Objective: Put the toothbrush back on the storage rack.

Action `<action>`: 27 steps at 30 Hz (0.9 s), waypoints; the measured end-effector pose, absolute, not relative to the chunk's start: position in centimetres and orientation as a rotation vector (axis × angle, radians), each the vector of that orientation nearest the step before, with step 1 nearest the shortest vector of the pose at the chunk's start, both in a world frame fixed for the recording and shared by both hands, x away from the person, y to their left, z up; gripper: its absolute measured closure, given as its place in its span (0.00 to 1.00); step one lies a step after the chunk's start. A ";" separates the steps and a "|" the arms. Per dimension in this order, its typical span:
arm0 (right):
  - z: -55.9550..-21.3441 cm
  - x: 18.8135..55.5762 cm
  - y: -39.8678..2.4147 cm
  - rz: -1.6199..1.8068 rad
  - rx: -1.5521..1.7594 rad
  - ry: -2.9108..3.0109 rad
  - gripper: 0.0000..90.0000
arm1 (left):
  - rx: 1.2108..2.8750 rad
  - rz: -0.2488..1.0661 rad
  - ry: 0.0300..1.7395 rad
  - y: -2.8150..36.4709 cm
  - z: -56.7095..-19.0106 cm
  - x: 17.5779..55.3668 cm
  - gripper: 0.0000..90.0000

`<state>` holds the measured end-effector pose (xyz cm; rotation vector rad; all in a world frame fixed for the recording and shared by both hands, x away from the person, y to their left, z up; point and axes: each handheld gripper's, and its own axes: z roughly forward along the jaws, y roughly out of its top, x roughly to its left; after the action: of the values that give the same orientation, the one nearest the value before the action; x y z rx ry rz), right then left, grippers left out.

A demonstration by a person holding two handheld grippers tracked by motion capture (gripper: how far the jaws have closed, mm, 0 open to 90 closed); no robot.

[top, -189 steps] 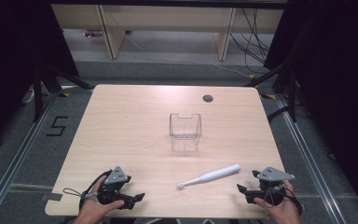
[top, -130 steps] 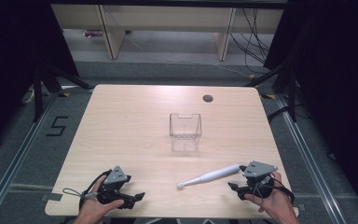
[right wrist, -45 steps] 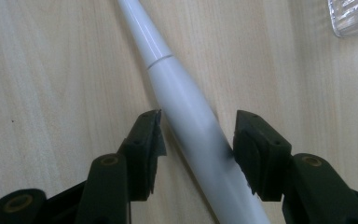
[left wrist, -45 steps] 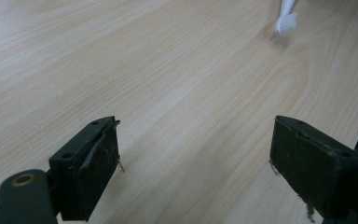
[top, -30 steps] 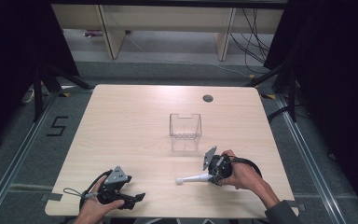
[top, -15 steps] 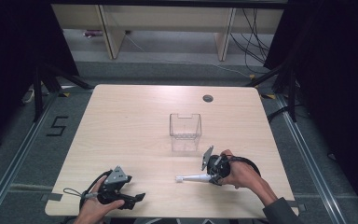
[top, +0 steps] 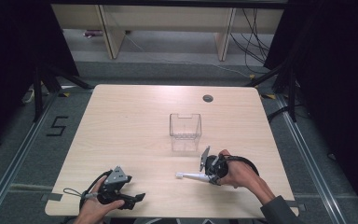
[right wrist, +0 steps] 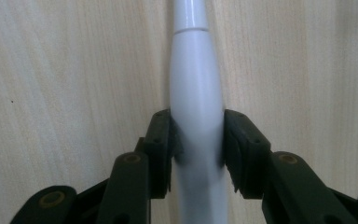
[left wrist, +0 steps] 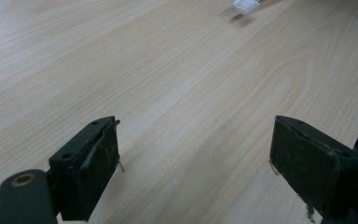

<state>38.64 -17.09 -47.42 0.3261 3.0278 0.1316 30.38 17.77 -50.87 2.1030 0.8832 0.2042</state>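
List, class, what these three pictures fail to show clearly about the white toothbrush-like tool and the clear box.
- White plastic toothbrush-like tool: its rear end is cut off by the bottom edge in the right gripper view, and its head by the top edge.
- The same tool's rear part, high view: hidden by the right claw and hand.
- Clear plastic box: contents too small to tell, high view.

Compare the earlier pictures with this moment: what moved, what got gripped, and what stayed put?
The right gripper came in from the table's near right corner to the white electric toothbrush. Its jaws have just been closing and now clamp the handle. The toothbrush has shifted a little leftward and lies flatter than before. The left gripper stayed at the near left edge, jaws open, and the clear box did not move.
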 end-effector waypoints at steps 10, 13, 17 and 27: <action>-47.4 38.8 -16.8 0.093 0.340 3.057 0.73 | 2.105 0.205 0.884 17.8 -50.9 30.4 0.16; -47.3 38.8 -16.6 0.071 0.363 3.069 0.73 | 2.107 0.206 0.883 17.8 -50.9 30.4 0.16; -47.4 39.1 -16.5 0.065 0.326 3.065 0.73 | 2.109 0.206 0.883 17.8 -50.9 30.4 0.16; -47.3 38.6 -16.4 0.044 0.363 3.050 0.74 | 2.107 0.200 0.883 17.8 -50.9 30.4 0.16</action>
<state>38.60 -16.35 -47.34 0.3631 3.0496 0.0444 30.36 17.77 -50.89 2.1071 0.8835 0.2002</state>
